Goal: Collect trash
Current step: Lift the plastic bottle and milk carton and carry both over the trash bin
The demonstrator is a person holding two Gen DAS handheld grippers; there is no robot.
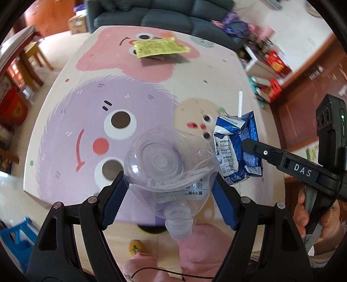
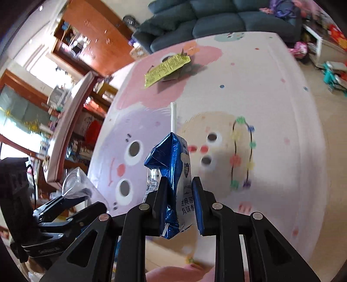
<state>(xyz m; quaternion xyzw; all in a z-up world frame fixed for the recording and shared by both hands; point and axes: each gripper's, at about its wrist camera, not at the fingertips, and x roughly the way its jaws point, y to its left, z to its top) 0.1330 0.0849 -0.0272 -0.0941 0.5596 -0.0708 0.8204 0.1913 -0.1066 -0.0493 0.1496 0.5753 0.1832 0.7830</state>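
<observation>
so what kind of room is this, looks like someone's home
Most likely a lived-in family living room: a dark sofa behind the table, whose cover shows cartoon faces, wooden cabinets along the wall, and toys and boxes piled on the floor.

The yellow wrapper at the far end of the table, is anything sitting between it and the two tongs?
Nothing lies on the table between them. But both tongs are full: the left tongs grip a crushed clear bottle, the right tongs a blue carton. The yellow wrapper lies alone.
</observation>
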